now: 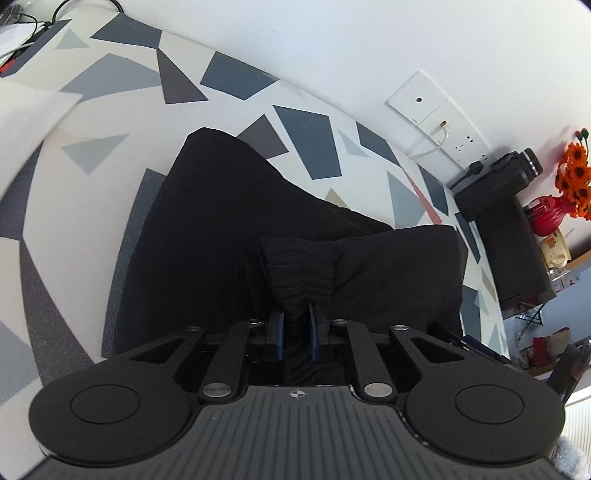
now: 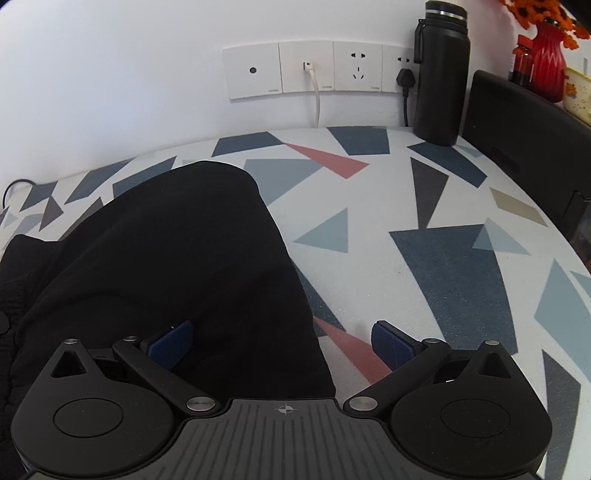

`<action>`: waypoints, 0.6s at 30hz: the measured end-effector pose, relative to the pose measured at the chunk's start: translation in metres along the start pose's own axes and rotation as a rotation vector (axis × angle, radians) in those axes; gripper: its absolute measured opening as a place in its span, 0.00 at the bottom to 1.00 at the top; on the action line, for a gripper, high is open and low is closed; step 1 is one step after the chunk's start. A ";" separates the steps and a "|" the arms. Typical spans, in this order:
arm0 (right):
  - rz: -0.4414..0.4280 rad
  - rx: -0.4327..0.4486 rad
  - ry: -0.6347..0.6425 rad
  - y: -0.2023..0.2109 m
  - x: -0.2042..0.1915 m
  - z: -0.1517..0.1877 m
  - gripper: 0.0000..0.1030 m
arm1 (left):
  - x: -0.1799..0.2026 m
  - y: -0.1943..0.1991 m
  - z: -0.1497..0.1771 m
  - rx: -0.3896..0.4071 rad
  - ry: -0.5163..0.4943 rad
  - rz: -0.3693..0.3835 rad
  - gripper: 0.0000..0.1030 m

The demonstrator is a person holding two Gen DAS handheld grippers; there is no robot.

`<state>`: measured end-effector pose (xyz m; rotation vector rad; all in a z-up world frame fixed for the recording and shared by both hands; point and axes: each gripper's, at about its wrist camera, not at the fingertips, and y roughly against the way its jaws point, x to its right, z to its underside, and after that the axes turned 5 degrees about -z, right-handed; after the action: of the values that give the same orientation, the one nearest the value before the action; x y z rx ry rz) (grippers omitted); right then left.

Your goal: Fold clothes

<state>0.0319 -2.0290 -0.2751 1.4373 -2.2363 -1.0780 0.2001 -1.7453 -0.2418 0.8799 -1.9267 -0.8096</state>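
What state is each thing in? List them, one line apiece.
Left tongs: shut on the black garment's ribbed band.
Right tongs: open, one pad over the garment, the other over the tablecloth.
Black garment: spread on the table, partly bunched.
Black bottle: upright, cap on.
White cable: plugged into the wall plate.
Black plug: in its socket.
Middle socket: free.

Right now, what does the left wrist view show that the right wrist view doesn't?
Only left: the left gripper pinching the ribbed waistband, plus cables at the table's far corner. Only right: the right gripper open, straddling the garment's edge. Both: the black garment, patterned table, sockets, bottle, red vase.
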 end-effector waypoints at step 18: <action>-0.020 0.007 -0.042 -0.001 0.005 0.003 0.99 | -0.025 -0.001 0.010 -0.079 0.201 0.114 0.65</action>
<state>0.0285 -2.0325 -0.2786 1.4555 -2.2619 -1.1178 0.2016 -1.7236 -0.2572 0.7669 -1.7400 -0.6974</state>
